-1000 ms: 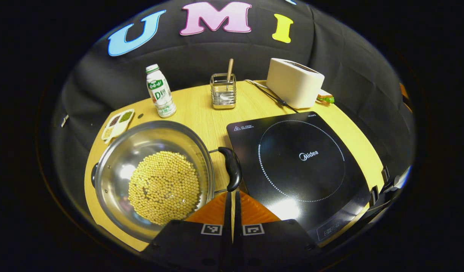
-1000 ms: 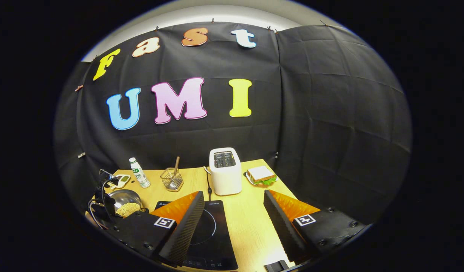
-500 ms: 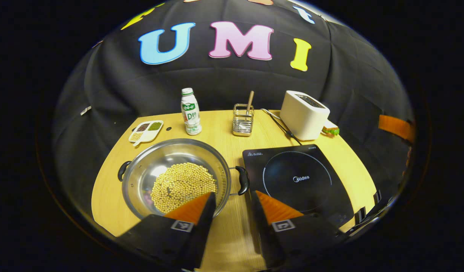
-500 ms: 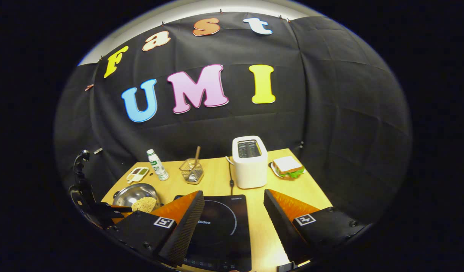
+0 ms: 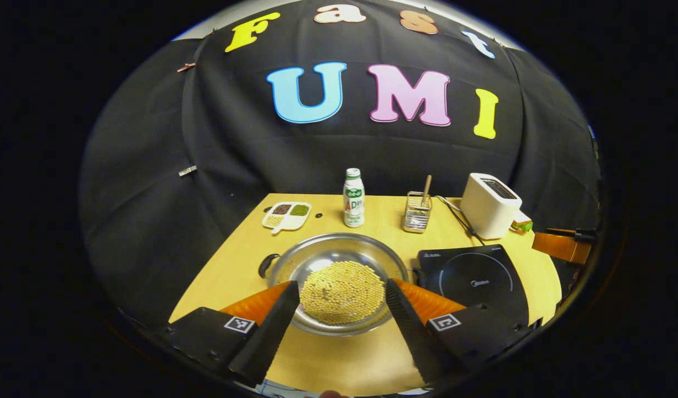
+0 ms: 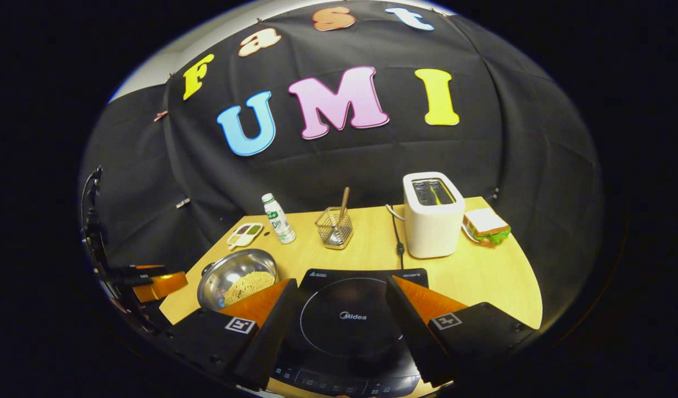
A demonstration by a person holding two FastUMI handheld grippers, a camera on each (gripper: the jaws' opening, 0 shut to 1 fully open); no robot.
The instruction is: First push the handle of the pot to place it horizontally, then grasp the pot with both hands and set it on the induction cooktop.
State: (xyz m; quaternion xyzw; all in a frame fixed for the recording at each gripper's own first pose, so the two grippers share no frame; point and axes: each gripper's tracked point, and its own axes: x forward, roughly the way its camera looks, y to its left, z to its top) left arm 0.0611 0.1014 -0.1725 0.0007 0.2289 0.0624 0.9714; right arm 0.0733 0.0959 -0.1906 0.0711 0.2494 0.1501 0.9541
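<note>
The table [image 5: 228,271] is the biggest thing before me, a pale wooden top against the black cloth wall. On its right side lies the induction cooktop [image 5: 474,279], flat and dark; in the right gripper view the cooktop [image 6: 344,315] sits directly ahead of my right gripper [image 6: 339,309]. Just left of the cooktop stands the pot [image 5: 339,265], a wide steel pan with a heap of yellow beans in its middle. It rests on the table, not on the cooktop, with one black handle [image 5: 267,264] pointing left. In the right gripper view the pot [image 6: 234,273] is partly behind my finger. My left gripper [image 5: 341,312] hangs over the near rim of the pot, jaws spread wide and gripping nothing. My right gripper's jaws are spread as well, holding nothing. Along the back stand a white toaster [image 5: 489,204], with a sandwich [image 6: 485,225] beside it, then a wire holder [image 5: 417,219], a small bottle [image 5: 353,199] and a little divided dish [image 5: 286,214].
</note>
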